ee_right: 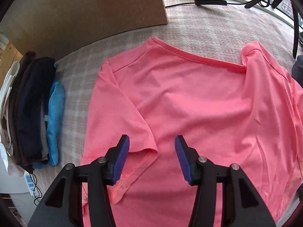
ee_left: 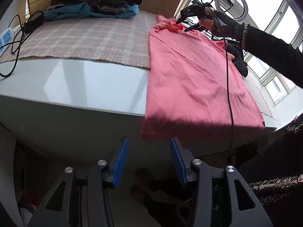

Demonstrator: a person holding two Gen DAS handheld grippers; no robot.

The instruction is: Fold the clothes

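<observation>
A pink T-shirt lies flat on the table, collar at the far end, its hem hanging over the near edge. My left gripper is open just below that hem, with nothing pressed between its blue pads. In the right wrist view the T-shirt fills the picture, and its left sleeve is folded in over the body. My right gripper hovers open above that sleeve's cuff. The left wrist view shows the right gripper far off near the collar, held by a hand in a dark sleeve.
A stack of folded clothes sits at the table's far left on a checked mat. A power strip with cables lies at the left edge. A dark garment and a ring light stand by the window. A thin cable hangs across the shirt.
</observation>
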